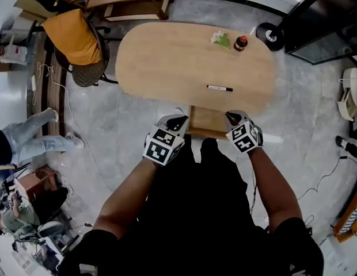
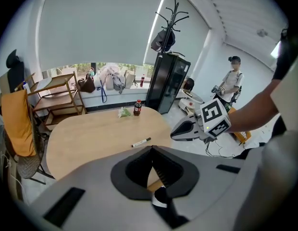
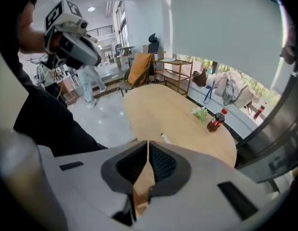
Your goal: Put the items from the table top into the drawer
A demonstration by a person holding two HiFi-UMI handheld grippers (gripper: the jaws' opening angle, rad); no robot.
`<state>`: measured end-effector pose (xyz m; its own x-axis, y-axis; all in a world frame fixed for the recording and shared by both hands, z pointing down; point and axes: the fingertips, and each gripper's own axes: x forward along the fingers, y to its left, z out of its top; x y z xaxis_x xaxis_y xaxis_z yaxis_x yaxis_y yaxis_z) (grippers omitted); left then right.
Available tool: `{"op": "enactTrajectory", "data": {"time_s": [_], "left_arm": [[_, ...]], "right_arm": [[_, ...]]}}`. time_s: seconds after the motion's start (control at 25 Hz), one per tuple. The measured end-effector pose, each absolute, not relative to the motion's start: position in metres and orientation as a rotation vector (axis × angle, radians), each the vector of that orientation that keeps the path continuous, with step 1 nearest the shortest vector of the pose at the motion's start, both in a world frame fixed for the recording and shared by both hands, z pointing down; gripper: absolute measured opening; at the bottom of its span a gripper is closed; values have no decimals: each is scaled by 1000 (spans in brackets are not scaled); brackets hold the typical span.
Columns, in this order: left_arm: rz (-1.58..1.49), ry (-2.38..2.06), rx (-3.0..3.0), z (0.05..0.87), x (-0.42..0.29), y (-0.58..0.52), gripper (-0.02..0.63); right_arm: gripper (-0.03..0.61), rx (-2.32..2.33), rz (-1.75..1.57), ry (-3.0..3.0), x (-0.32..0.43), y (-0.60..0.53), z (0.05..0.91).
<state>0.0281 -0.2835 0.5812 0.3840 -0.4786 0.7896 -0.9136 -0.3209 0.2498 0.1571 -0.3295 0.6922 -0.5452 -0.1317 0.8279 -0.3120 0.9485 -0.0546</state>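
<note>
While we are standing at the near edge of the table (image 1: pixel 167 62), we are holding both grippers low and just off that edge, one to each side of the drawer (image 1: pixel 208 122). The drawer is sticking out from under the tabletop, though we cannot tell how far it is open. The left gripper (image 1: pixel 177 119) is hanging just left of the drawer, its jaws pressed together with nothing between them. The right gripper (image 1: pixel 231 116) is hovering at the drawer's right corner, its jaws likewise together and empty. We are judging that they are waiting here because the drawer is the drop point and nothing is being carried to it yet.

Further onto the table, the pen (image 1: pixel 220 88) is lying flat, just beyond the drawer and running along the near edge. We are reading it as the easiest first pick, one asking for jaws opened across its thin body.

Near the table's far edge, toward the right, the bottle (image 1: pixel 240 43) is standing upright, and the green packet (image 1: pixel 220 38) is lying just beside it on the left. All three things are sitting on the tabletop, so we are judging the task hardly begun.
</note>
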Motion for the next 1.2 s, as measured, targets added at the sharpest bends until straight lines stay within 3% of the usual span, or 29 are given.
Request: {"op": "enactTrajectory", "data": {"time_s": [0.36, 0.56, 0.68, 1.2], "left_arm": [[744, -1085, 1801, 670, 11, -298, 2], [889, -973, 1847, 706, 13, -278, 2], [850, -974, 1824, 713, 9, -273, 2], [736, -1064, 1747, 709, -20, -277, 2]], "right_arm": [[6, 173, 187, -1935, 125, -376, 827], [11, 127, 101, -1814, 116, -415, 895], [95, 101, 56, -1786, 103, -430, 914], [86, -68, -139, -1660, 101, -428, 961]]}}
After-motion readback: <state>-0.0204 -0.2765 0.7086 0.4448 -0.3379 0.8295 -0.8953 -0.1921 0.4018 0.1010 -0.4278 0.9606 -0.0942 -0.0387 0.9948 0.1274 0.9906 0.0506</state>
